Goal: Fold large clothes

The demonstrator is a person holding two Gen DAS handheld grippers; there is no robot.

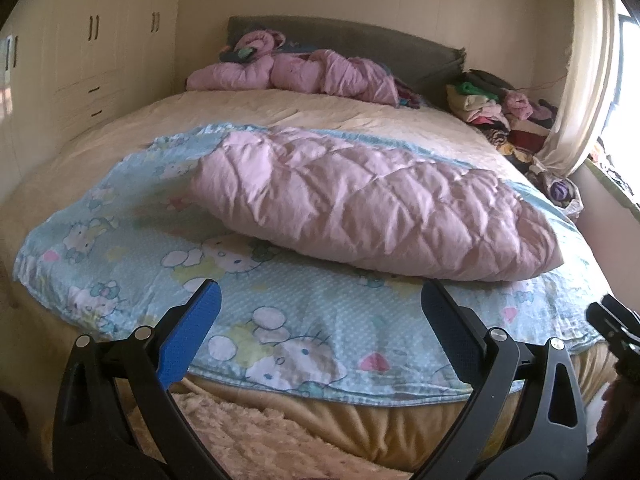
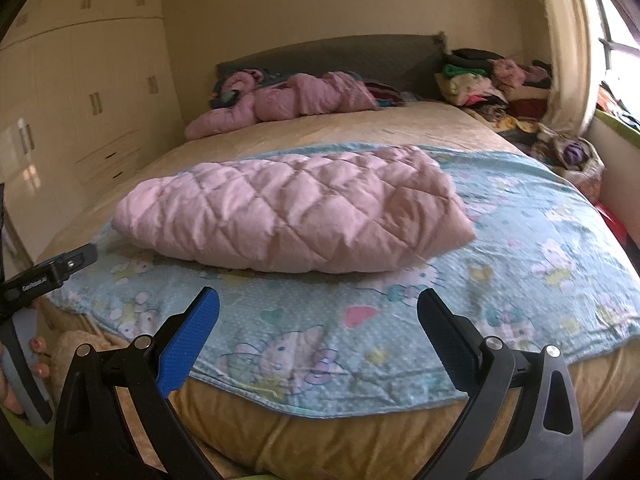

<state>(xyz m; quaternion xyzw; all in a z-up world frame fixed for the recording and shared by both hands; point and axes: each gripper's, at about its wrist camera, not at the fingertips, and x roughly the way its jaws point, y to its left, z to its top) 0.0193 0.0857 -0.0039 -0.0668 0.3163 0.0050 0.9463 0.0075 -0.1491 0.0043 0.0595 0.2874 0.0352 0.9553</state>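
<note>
- Pink quilted garment [image 1: 372, 204] sits bundled into a thick fold mid-bed, on the blue cartoon blanket [image 1: 280, 320].
- Looks mostly folded; judging by the puffy edges, squaring up may remain.
- Left gripper [image 1: 320, 320] and right gripper [image 2: 318, 320] hover at the bed's foot, jaws wide apart, empty.
</note>
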